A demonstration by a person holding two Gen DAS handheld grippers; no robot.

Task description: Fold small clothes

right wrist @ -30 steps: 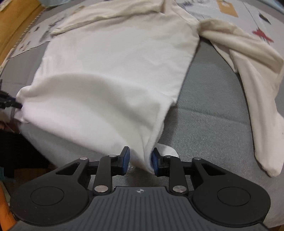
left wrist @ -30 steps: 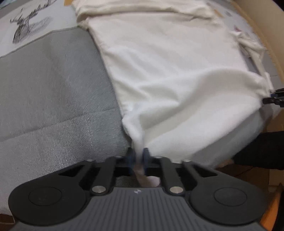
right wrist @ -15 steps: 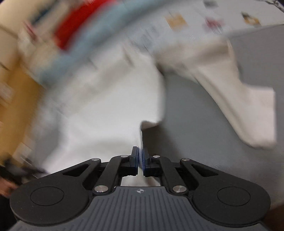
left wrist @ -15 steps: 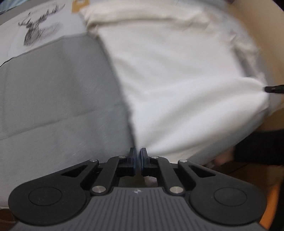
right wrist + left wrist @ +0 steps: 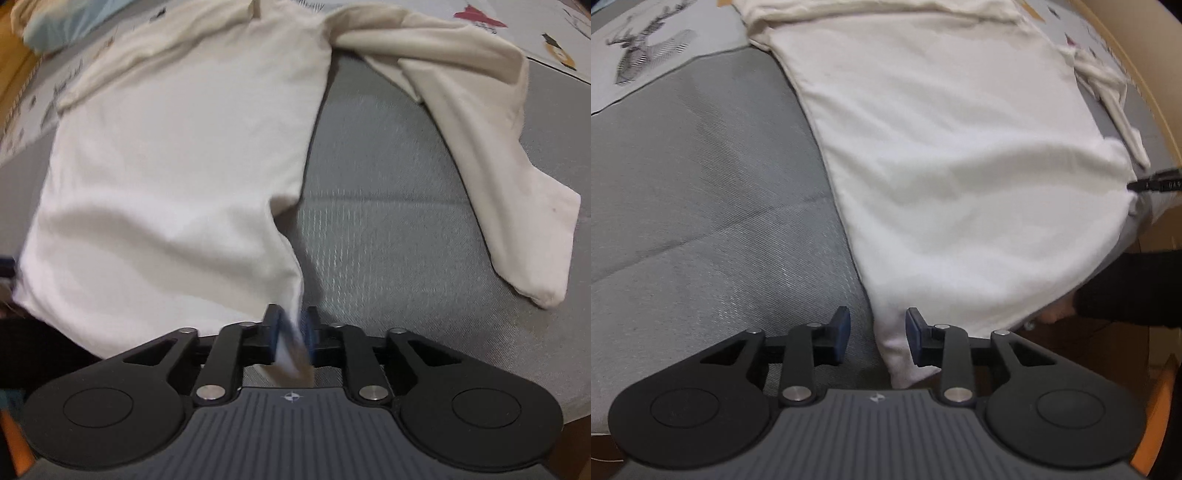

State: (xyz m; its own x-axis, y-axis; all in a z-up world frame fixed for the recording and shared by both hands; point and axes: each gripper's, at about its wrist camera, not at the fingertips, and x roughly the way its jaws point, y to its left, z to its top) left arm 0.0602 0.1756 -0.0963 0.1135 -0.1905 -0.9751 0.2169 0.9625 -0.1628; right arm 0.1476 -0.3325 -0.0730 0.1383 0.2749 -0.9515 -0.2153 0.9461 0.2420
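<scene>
No word or brand name can be read with certainty. A few small pale characters are printed on the black finger of the other gripper (image 5: 1161,183) at the right edge of the left wrist view, too small to be made out. A small pale compass-like emblem is stamped on each grey ribbed gripper body (image 5: 291,397).

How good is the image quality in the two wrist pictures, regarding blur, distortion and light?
Left wrist view: mostly sharp, the white garment slightly overexposed; fisheye bends the grey surface edges. Right wrist view: motion blur smears the cloth corner between the right gripper pads; the loose sleeve stays fairly clear. Soft, even lighting, no glare in either view.
</scene>
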